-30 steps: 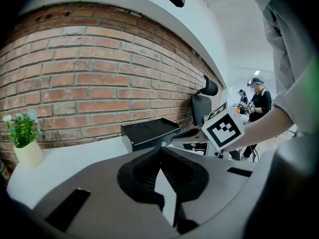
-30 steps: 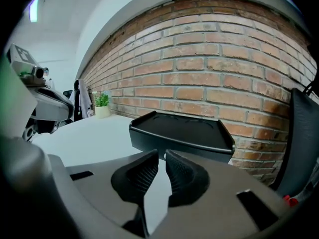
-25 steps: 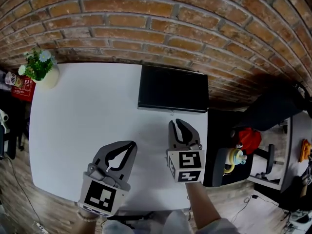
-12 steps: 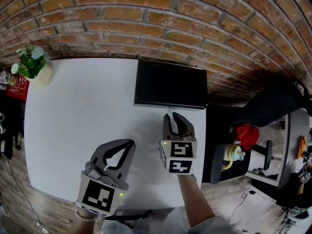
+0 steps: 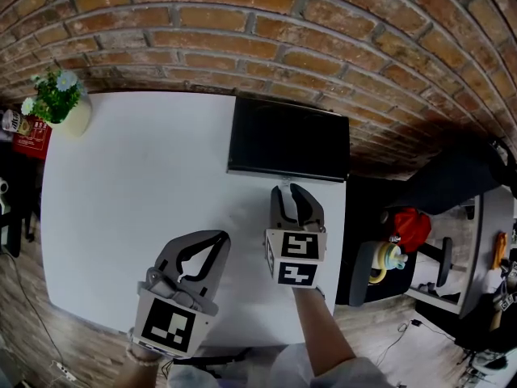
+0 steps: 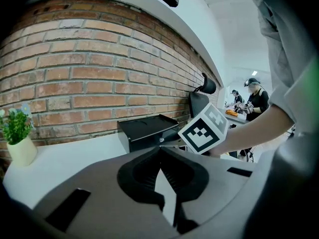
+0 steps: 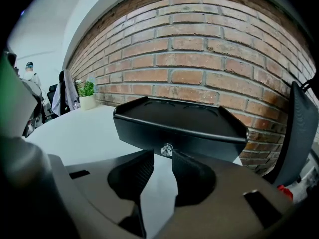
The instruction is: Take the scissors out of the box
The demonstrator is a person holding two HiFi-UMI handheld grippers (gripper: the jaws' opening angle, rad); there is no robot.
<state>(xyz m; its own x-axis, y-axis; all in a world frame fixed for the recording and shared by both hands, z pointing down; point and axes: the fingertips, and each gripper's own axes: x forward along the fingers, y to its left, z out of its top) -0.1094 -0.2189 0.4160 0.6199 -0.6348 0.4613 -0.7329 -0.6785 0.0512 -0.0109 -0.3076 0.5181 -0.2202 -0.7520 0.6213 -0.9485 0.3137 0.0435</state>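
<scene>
A black box (image 5: 287,138) stands at the back right of the white table (image 5: 137,184), closed, with a small shiny knob (image 7: 167,149) on its front face. No scissors show in any view. My right gripper (image 5: 287,190) is open with a narrow gap, and its tips sit just short of the knob, one on each side of it, not pressing it. My left gripper (image 5: 221,238) hovers near the table's front edge, shut with nothing in it. In the left gripper view its tips (image 6: 160,147) meet, with the box (image 6: 147,128) beyond them.
A potted plant (image 5: 60,107) stands at the table's back left corner. A brick wall (image 5: 266,23) runs right behind the box. Off the table's right edge is a dark office chair (image 5: 380,273). People are far off in the left gripper view.
My right gripper has edged closer to the box's front and sunk a little. The left gripper has stayed where it was.
</scene>
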